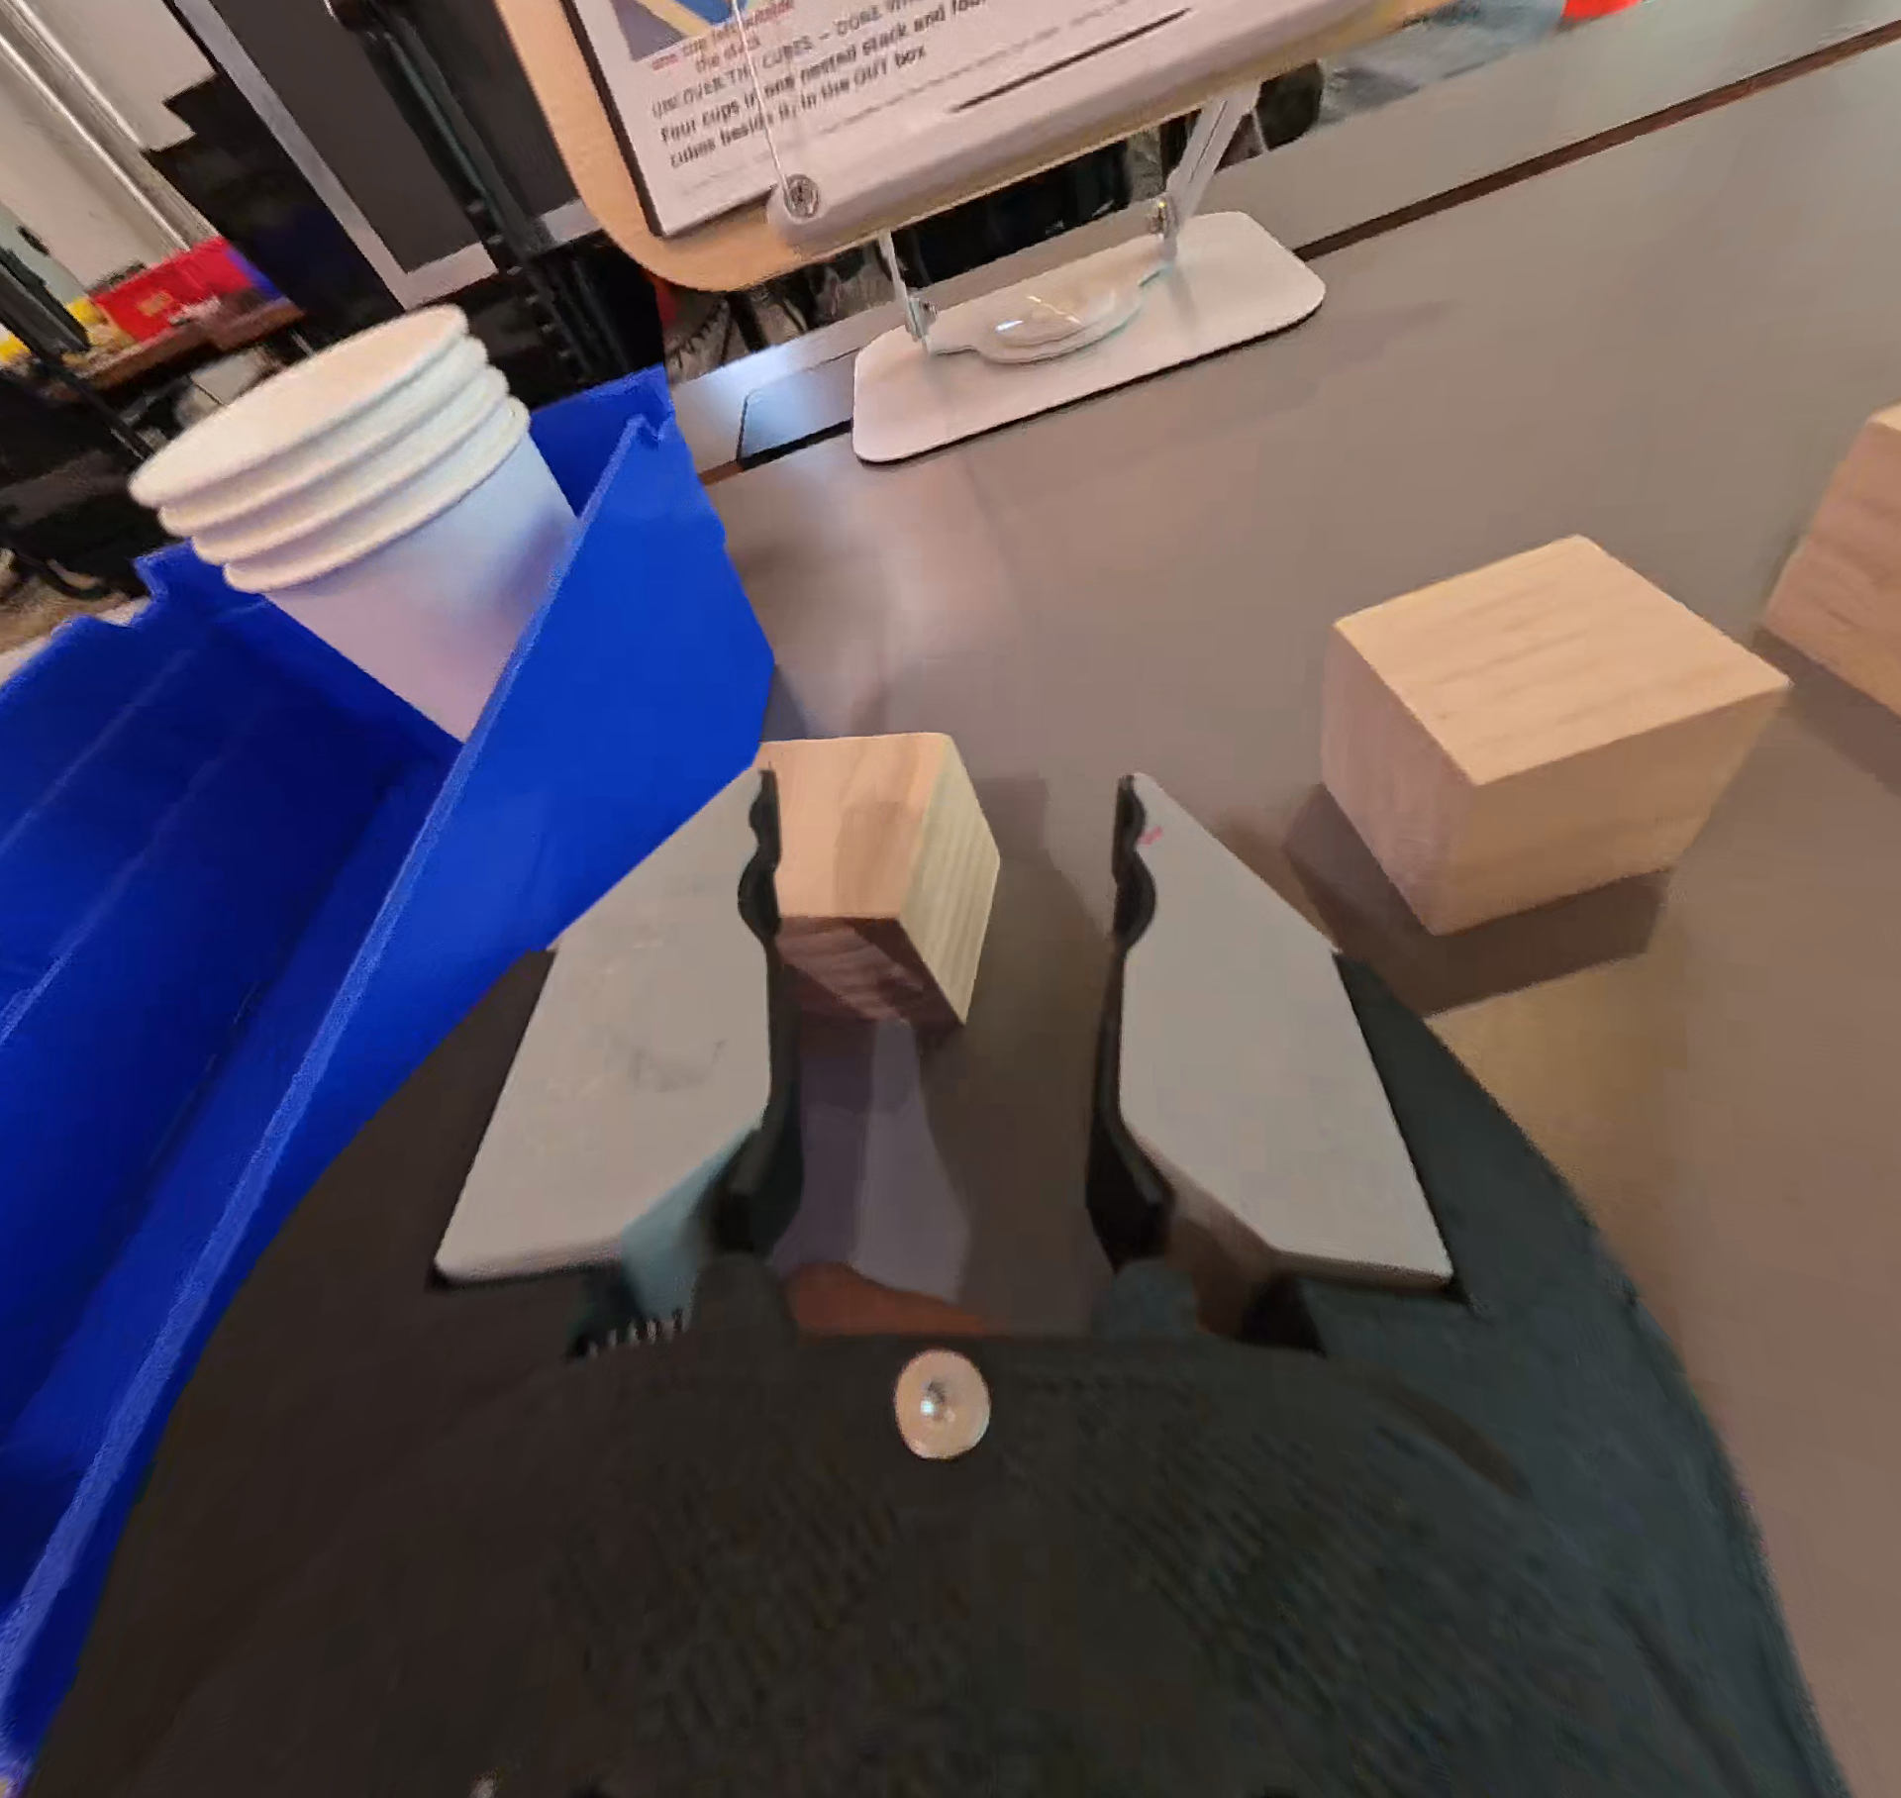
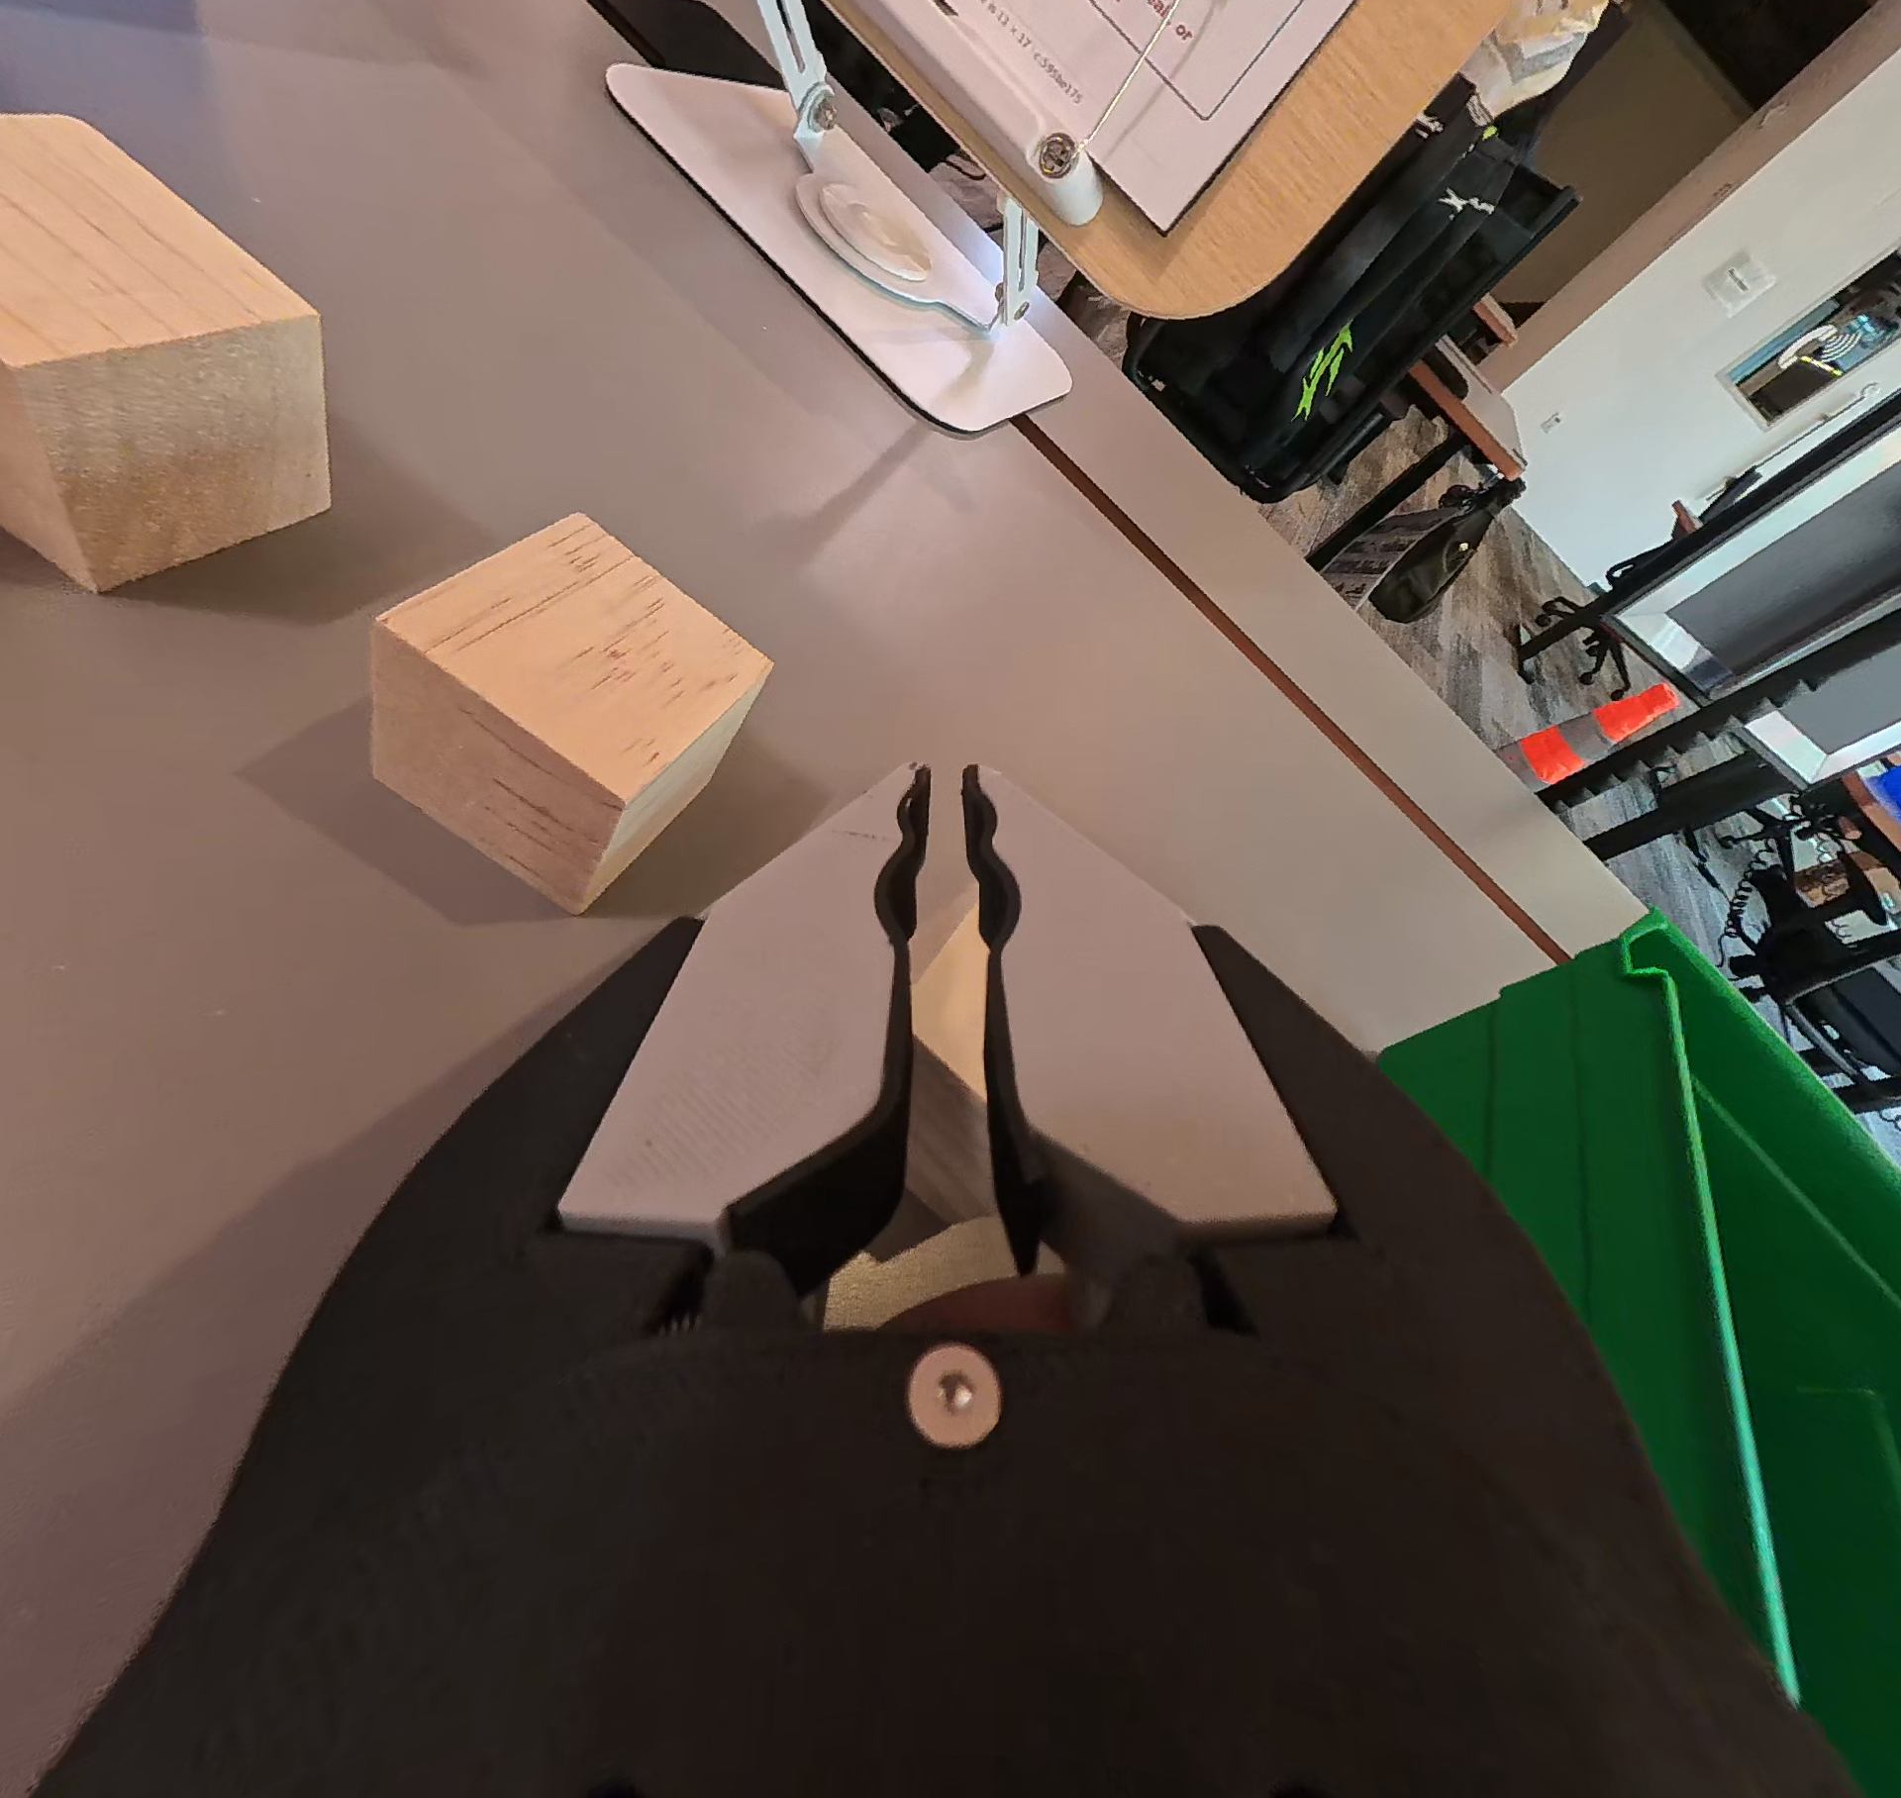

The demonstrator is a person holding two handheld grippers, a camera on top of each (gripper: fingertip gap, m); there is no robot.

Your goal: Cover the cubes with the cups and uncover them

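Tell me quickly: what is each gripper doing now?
Left gripper: open, a wooden cube between its fingers, not gripped.
Right gripper: closed, holding nothing.

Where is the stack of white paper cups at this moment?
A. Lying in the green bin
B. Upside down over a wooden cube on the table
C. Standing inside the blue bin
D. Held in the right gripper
C: in the left wrist view the nested stack of white paper cups stands inside the blue bin, while the wooden cubes lie uncovered on the table.
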